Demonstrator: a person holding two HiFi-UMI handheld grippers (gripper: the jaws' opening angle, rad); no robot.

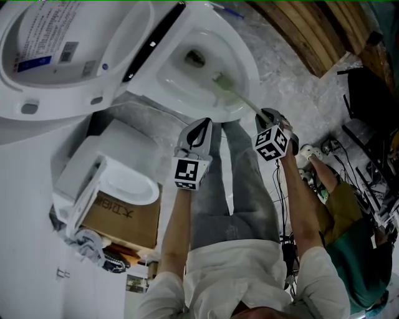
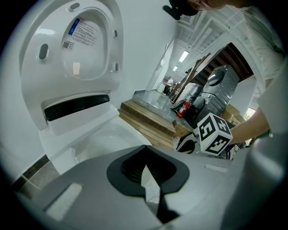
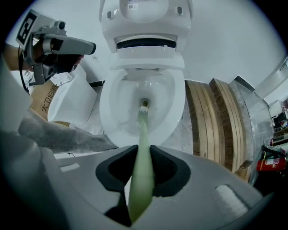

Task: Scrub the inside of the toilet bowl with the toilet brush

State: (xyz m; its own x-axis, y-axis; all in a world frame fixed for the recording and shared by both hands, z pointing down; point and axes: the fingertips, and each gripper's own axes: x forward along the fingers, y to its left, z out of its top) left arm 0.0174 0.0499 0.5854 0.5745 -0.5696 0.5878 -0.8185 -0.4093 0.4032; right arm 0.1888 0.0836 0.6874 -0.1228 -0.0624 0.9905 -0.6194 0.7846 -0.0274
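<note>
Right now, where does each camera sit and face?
Head view: on the person's head, down at the toilet bowl; arms, legs, left hand-held gripper, right hand-held gripper show.
Left gripper view: rides the left one, facing the raised lid; its shut jaws show.
Right gripper view: rides the right one, facing into the bowl; its jaws clamp the toilet brush.
Shared: each gripper view shows the other gripper.

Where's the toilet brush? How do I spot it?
Find the big white ceramic toilet bowl with its lid up. The long pale green plastic toilet brush runs from the right hand-held gripper down to the bowl's drain hole. It is the only thin green stick; all around it is white.
</note>
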